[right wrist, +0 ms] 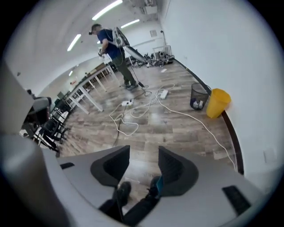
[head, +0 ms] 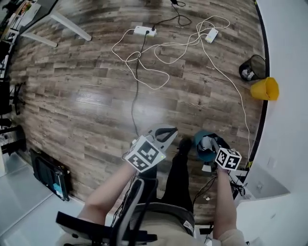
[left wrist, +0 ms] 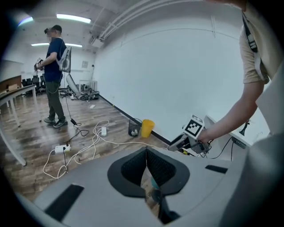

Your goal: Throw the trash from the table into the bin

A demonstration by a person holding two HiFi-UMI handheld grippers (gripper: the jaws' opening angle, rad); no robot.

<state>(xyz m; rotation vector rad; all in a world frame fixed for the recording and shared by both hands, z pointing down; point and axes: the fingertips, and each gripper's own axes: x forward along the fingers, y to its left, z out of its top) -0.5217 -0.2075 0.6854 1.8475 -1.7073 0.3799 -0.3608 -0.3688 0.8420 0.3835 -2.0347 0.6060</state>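
Right gripper view: hand-held gripper [right wrist: 143, 155] spread wide.

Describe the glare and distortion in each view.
Head view: fisheye bows the baseboard; a pale glare patch sits on the wood floor. Left gripper view: black vignette corners, ceiling strip light blown out. Right gripper view: strong barrel curve, ceiling lights streaked white, floor sheen midway.

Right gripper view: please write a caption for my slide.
Right gripper open and empty over wooden floor; mesh bin, yellow container beyond.
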